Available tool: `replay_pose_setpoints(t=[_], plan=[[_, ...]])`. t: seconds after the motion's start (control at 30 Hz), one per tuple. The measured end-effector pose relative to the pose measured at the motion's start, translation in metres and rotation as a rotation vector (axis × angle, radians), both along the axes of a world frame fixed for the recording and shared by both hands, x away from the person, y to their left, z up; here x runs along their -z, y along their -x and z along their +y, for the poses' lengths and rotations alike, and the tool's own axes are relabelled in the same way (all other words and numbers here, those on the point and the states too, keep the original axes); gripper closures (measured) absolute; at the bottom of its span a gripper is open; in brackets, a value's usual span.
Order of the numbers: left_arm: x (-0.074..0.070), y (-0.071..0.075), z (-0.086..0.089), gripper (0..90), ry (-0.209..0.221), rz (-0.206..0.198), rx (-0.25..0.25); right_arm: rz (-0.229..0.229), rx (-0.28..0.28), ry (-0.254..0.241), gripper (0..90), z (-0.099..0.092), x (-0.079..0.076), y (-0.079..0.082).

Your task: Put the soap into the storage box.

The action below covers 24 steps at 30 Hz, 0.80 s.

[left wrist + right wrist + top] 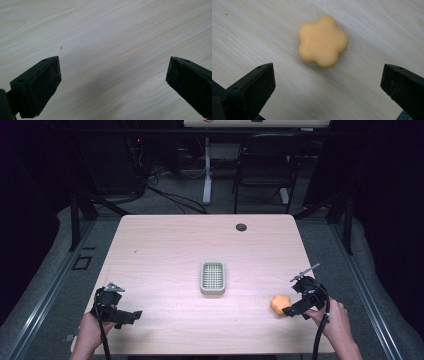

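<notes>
A: The high view sits above the near edge of the worktop [165, 240], facing forward and down, far enough to take in the floor and a chair [264, 167] beyond.

B: Each gripper view looks down along its own jaws, close to the wood; the right gripper view shares the orange flower-shaped piece [323, 41] with the high view [280, 303].

Dark room; folding chair [263, 167] beyond wood table [165, 240]; grey floor [50, 270], cables.

Bare tabletop [165, 240] all round – only soap dish [212, 277] mid-table; flower-shaped soap [322, 41] unobstructed before right tool [327, 82].
</notes>
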<state>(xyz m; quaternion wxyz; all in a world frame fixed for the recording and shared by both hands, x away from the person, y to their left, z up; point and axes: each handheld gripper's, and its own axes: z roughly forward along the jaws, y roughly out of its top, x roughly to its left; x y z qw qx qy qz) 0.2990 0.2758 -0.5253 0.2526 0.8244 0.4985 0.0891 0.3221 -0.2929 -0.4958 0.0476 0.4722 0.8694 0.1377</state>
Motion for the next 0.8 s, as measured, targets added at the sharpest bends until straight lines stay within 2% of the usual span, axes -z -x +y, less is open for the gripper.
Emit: replay_pose_setpoints(t=[0.2, 0.23, 0.27, 0.37, 0.5, 0.53, 0.57, 0.73, 0.8], plan=[[-0.001, 0.000, 0.000, 0.2, -0.003, -0.003, 0.001, 0.018, -0.021, 0.015, 0.0, 0.011, 0.002, -0.007], [0.000, 0.000, -0.001, 0.2, -0.003, -0.002, 0.002, 0.001, 0.000, 0.002, 0.0, 0.015, 0.006, -0.010], [-0.001, 0.000, -0.001, 0.2, -0.004, -0.002, 0.001, 0.011, -0.015, 0.022, 0.0, 0.015, 0.006, -0.013], [0.000, 0.000, 0.000, 0.2, -0.002, 0.000, -0.002, 0.031, -0.023, 0.036, 0.0, 0.018, 0.009, -0.021], [0.000, 0.000, 0.000, 0.2, -0.002, 0.000, -0.002, 0.031, -0.009, 0.024, 0.0, 0.023, 0.014, -0.026], [0.000, 0.000, 0.000, 0.2, -0.001, 0.000, -0.002, 0.002, 0.040, -0.031, 0.0, 0.027, 0.021, -0.026], [0.000, 0.000, 0.000, 0.2, 0.000, 0.000, -0.002, 0.047, -0.019, 0.033, 0.0, 0.025, 0.017, -0.031], [0.000, 0.000, 0.000, 0.2, 0.001, 0.001, -0.003, 0.054, -0.011, 0.037, 0.0, 0.029, 0.023, -0.034], [0.000, 0.000, 0.000, 0.2, 0.001, 0.001, -0.001, 0.074, -0.035, 0.067, 0.0, 0.029, 0.023, -0.036]])
